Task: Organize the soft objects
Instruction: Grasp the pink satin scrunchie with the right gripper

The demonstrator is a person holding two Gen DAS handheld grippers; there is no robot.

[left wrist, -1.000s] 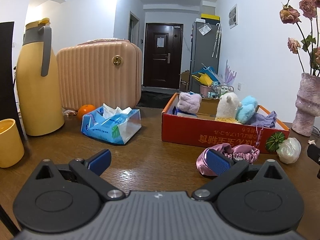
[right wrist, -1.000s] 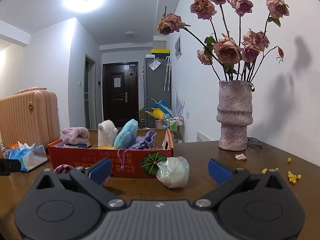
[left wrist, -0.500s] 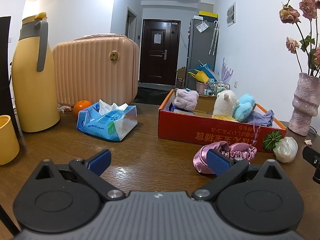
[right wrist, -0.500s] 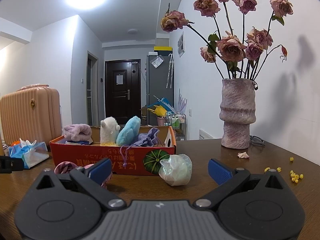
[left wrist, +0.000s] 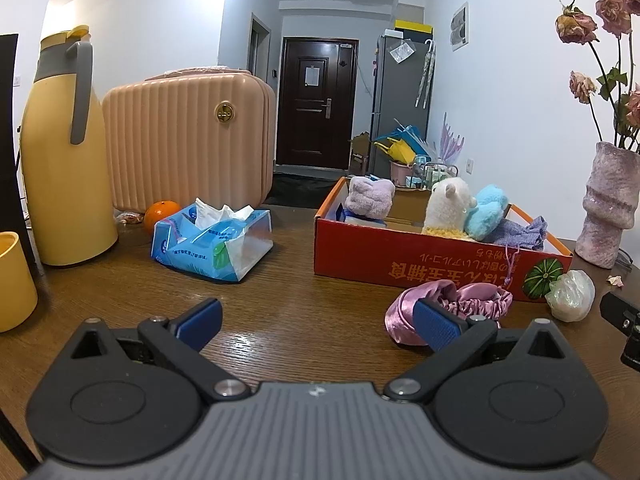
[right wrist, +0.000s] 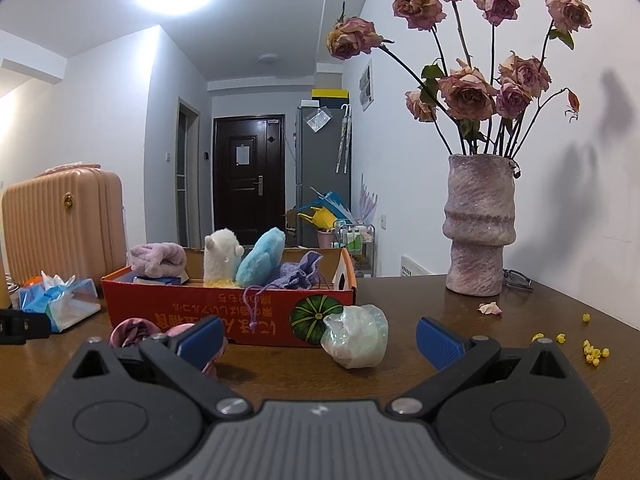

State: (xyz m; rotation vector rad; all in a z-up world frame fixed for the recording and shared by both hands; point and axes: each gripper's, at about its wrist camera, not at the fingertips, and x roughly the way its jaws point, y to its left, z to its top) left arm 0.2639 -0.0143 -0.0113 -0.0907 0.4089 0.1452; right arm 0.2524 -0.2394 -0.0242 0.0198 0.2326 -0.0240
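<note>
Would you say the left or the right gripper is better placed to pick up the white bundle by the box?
Right. The right gripper is open with the white bundle between its fingers, while the left gripper faces bare table beside the pink bonnet.

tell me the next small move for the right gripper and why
Probably ease the right gripper forward around the crumpled translucent bag. Its jaws stand open and empty, the bag lies just ahead on the table, outside the red box.
</note>
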